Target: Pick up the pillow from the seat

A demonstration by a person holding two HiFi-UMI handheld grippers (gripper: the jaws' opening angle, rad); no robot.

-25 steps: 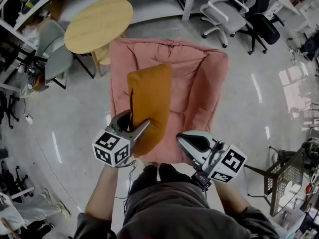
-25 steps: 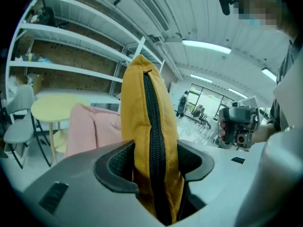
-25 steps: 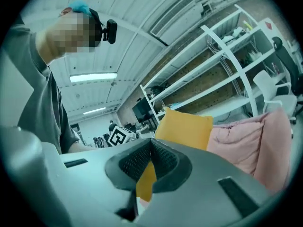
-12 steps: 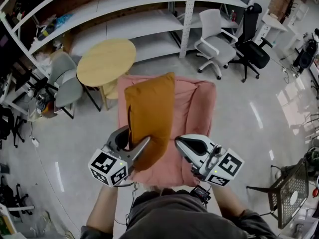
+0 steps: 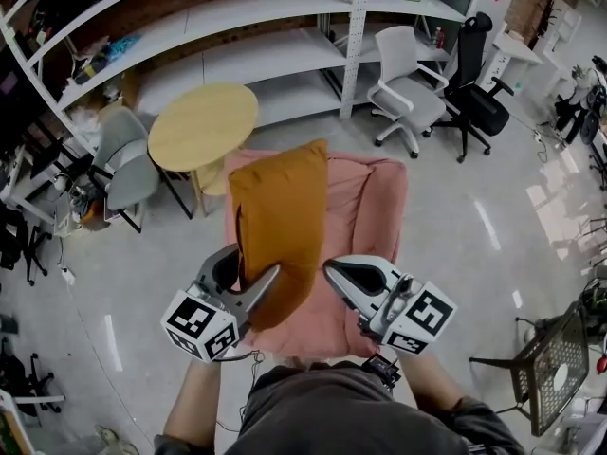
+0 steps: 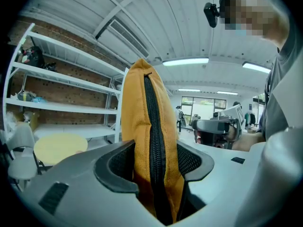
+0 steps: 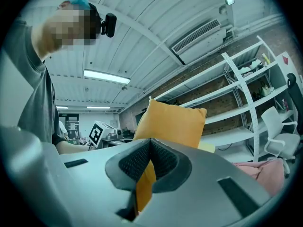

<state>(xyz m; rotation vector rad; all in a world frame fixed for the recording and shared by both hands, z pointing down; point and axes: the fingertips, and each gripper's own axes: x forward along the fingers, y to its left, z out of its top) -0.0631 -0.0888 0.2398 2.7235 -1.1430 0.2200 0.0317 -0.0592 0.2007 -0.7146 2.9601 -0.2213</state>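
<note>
A round wooden table [image 5: 202, 126] stands beside a grey chair [image 5: 121, 164], with a white office chair [image 5: 406, 88] and a black office chair [image 5: 479, 98] before long white shelving [image 5: 247, 17].

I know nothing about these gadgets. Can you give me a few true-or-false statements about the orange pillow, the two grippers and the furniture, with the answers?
1. The orange fabric pillow is clamped in the left gripper. True.
2. The right gripper grips the pillow too. False: its jaws are together with nothing in them, beside the pillow.
3. The pillow lies flat on the pink cushioned seat. False: it is held up on edge, above the seat.
4. A round pale wooden table stands just beyond the seat. True.
5. The pillow's zipper edge sits between the left gripper's jaws. True.
</note>
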